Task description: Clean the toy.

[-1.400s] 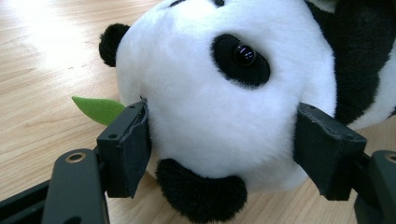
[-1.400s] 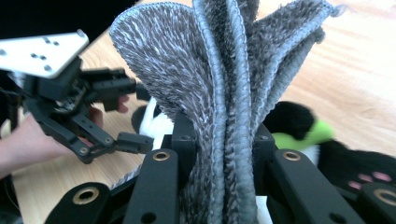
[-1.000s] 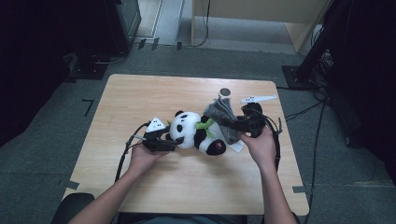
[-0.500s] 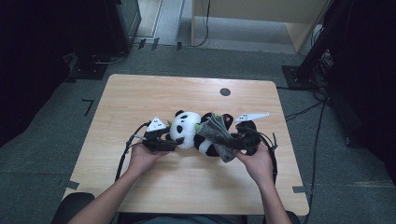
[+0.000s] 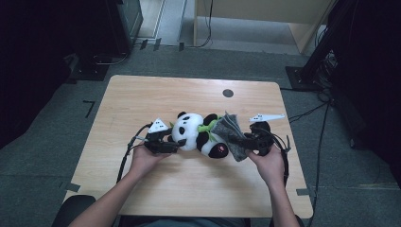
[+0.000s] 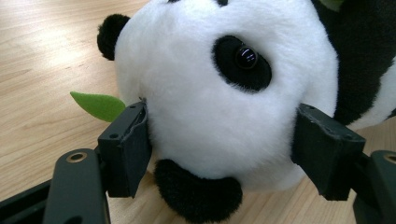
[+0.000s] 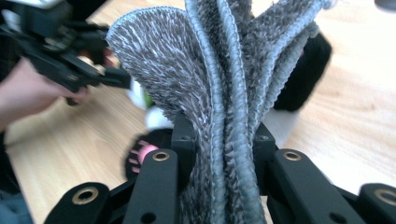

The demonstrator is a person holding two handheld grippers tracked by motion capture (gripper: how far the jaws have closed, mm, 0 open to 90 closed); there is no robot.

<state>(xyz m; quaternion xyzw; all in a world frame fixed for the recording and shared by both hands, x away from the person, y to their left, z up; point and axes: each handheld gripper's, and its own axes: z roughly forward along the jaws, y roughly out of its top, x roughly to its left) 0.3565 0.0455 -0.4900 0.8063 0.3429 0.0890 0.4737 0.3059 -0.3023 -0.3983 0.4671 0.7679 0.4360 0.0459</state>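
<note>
Work in hand: wiping or covering a soft toy with a cloth, judged from the two grips.

Toy: black-and-white plush panda (image 5: 197, 134) with a small green felt leaf, lying on its side on the light wooden table (image 5: 142, 94), about midway between the left and right edges and nearer the person's edge than the far one.

Left gripper: left gripper (image 5: 169, 141) clamps the panda's white head from both sides; in the left gripper view the black pads (image 6: 128, 144) press into the fur on either side of the face. Probable purpose: to pin the toy so it cannot slide or roll under the cloth.

Cloth: grey ribbed microfibre cloth (image 5: 231, 135), bunched into folds and draped against the panda's lower body, toward the table's right edge.

Right gripper: right gripper (image 5: 246, 140) is clenched tight on the gathered cloth; in the right gripper view the folds (image 7: 224, 93) rise straight out from between its jaws. A gathered grip keeps the loose fabric under control.

Other features: dark round grommet (image 5: 228, 93) near the far edge, well apart from the work.

Next move, judged: draw the cloth across the body while the head stays pinned.

Risk: cloth slipping free of the pinch.
</note>
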